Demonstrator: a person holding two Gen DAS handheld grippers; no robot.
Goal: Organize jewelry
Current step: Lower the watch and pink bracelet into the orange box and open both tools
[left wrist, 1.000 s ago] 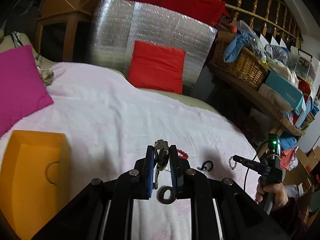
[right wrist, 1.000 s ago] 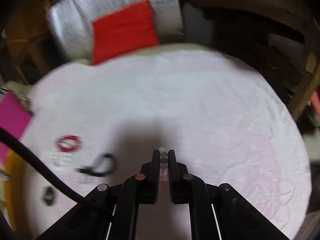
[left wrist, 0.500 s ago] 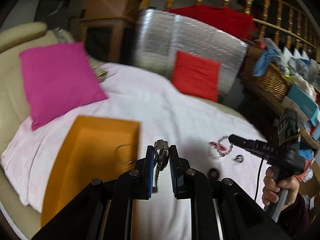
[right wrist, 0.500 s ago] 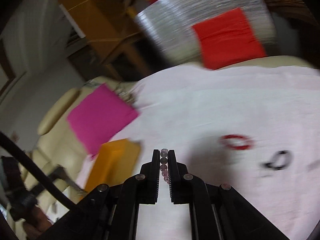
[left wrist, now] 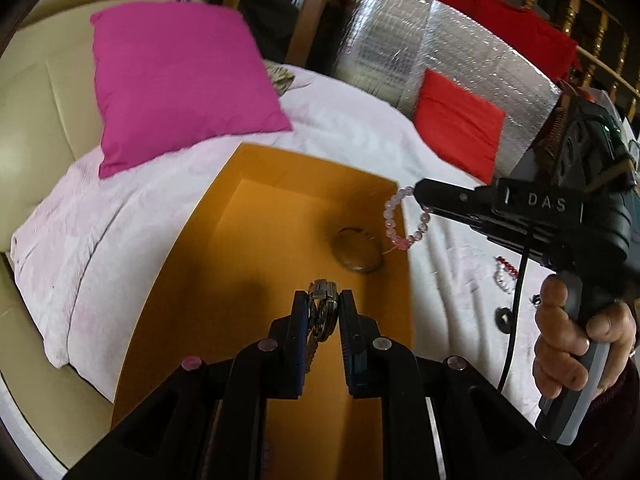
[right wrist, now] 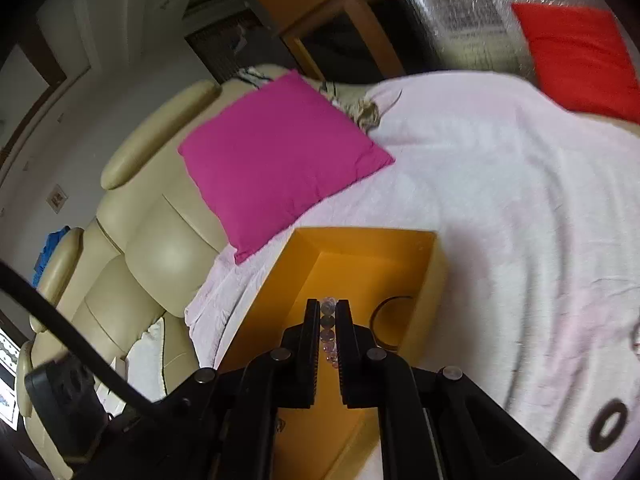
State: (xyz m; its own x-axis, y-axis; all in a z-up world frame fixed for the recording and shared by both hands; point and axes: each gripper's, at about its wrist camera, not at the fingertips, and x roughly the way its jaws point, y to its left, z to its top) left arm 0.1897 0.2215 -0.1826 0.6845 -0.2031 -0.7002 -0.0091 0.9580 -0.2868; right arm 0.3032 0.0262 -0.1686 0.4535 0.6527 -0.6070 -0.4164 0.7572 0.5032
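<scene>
Closest to me, the left gripper [left wrist: 323,306] is clamped on a silver metal watch [left wrist: 322,312], its band dangling between the fingers, right above the open orange box [left wrist: 200,264]. The box sits on a pale pink blanket [left wrist: 120,216] spread over the sofa [right wrist: 132,240]. Inside it, near the right wall, lies a thin bangle [left wrist: 357,251] (only part of its ring shows from the right wrist camera).

Just past that wall, the right gripper [left wrist: 418,192] pinches a pink beaded bracelet [left wrist: 400,220], which hangs as a loop over the box's right edge; the holder's right hand [left wrist: 580,352] grips the handle. On the blanket beyond lie a red and white beaded bracelet [left wrist: 505,274] and a dark ring [left wrist: 505,319], well apart from the box.

Farther back, a magenta cushion [left wrist: 176,80] leans on the sofa, and a red cushion [left wrist: 460,124] rests against a silver foil panel [left wrist: 420,52].
</scene>
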